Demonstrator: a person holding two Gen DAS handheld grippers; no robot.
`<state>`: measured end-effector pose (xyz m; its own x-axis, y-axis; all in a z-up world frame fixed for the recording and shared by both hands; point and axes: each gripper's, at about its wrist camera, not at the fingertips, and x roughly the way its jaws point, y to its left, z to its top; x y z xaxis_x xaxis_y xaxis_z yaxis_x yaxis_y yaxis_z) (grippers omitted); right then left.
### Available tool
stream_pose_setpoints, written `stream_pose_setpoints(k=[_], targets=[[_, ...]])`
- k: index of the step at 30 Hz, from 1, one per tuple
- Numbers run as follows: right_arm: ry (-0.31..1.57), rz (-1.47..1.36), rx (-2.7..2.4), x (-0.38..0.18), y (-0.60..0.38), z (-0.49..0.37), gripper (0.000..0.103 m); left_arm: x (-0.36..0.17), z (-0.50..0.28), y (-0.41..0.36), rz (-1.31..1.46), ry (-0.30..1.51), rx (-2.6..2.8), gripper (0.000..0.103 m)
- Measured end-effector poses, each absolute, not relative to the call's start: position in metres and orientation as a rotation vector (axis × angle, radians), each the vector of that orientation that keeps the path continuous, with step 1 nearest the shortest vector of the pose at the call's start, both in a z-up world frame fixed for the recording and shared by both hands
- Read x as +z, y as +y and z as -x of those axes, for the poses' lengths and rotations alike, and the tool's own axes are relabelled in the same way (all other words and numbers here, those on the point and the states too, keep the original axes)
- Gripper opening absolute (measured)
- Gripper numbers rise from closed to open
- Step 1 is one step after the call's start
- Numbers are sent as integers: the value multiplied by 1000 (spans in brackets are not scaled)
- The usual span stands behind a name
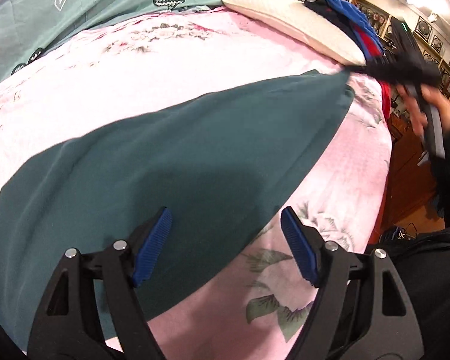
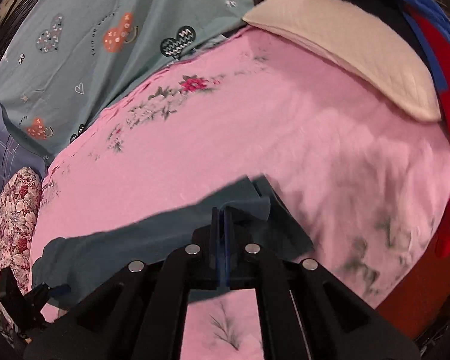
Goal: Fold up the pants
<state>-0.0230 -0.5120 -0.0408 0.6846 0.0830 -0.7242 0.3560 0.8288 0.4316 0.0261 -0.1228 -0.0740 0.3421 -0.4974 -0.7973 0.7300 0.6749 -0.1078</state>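
Dark teal pants [image 1: 153,156] lie stretched across the pink floral bed sheet [image 1: 171,60]. My left gripper [image 1: 226,240] is open, its blue pads [image 1: 153,246] hovering over the near edge of the pants, holding nothing. My right gripper [image 2: 222,225] is shut on the far end of the pants [image 2: 153,240] and holds that end lifted off the sheet [image 2: 255,126]. The right gripper also shows in the left wrist view [image 1: 372,67], blurred, at the far tip of the pants with the hand behind it. The left gripper shows at the lower left of the right wrist view [image 2: 42,294].
A cream pillow [image 1: 294,27] lies at the bed's far right with blue and red clothes [image 1: 354,21] piled beside it. A grey-green heart-print quilt [image 2: 90,45] covers the far left. A floral cushion [image 2: 15,225] sits at the left edge. Wooden furniture [image 1: 411,165] stands beyond the bed's right edge.
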Motion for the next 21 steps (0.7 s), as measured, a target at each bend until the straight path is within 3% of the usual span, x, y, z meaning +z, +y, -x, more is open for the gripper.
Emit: stream_pose_setpoints(k=[4,10,17,21], targets=[[796,-592,-135,-36,-507,13,2,-74,-27,-128,-307,922,-793,77],[602,-476,-32,42,-489,15,2,-62,-26,-120,-279,893,-764,77],[798,-590,-148,-62,-529,56,2,-70,-25,-110,-290,930,-767,79],[811,-589,-152,-79,-527,63,1,-73,-22,-106,-336,938,-756,79]])
